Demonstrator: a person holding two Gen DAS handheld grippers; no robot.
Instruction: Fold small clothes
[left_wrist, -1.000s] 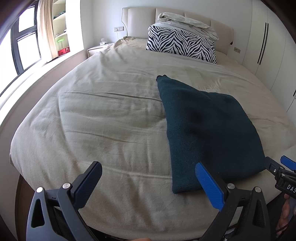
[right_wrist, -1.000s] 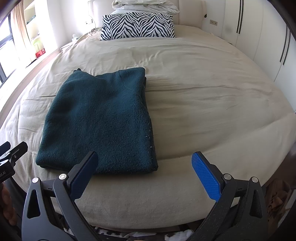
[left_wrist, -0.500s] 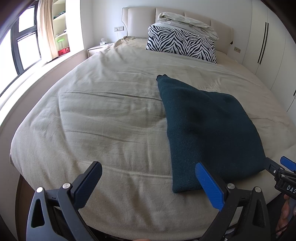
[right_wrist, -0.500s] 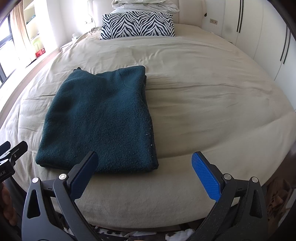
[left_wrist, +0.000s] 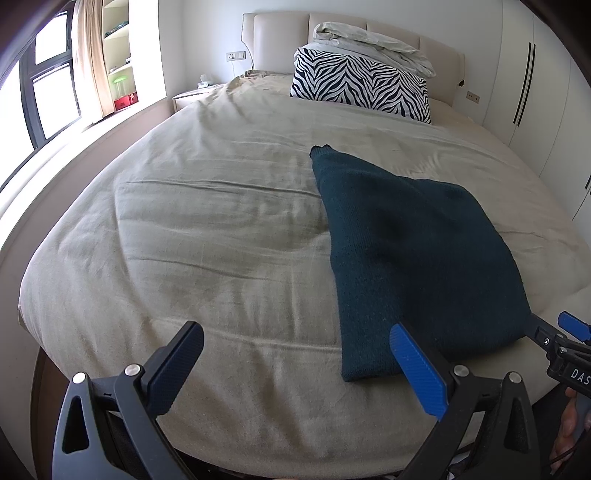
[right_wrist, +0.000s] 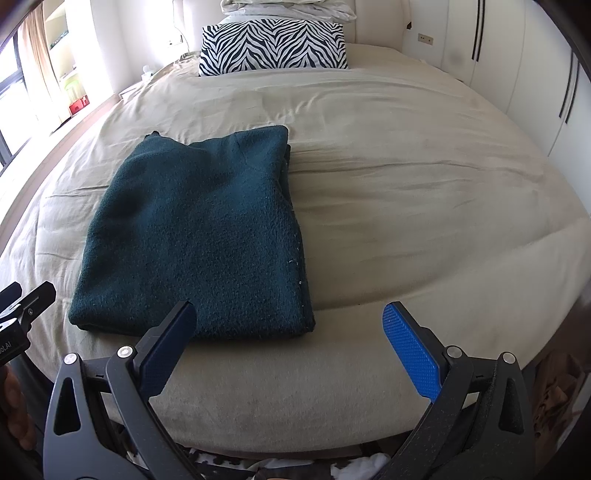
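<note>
The garment (right_wrist: 195, 236) lies flat on the bed (right_wrist: 406, 192) near its front edge, already a neat layered rectangle — the fold looks done or nearly so. The left gripper (left_wrist: 295, 369) and right gripper (right_wrist: 291, 350) are both spread wide, holding nothing, hanging just off the bed edge. What is left — at most one more fold.

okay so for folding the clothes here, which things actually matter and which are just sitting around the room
Part of the job: dark green garment, left gripper, right gripper, both open and empty.

Just lying about: zebra pillow, bundled white bedding, red box by the window.
</note>
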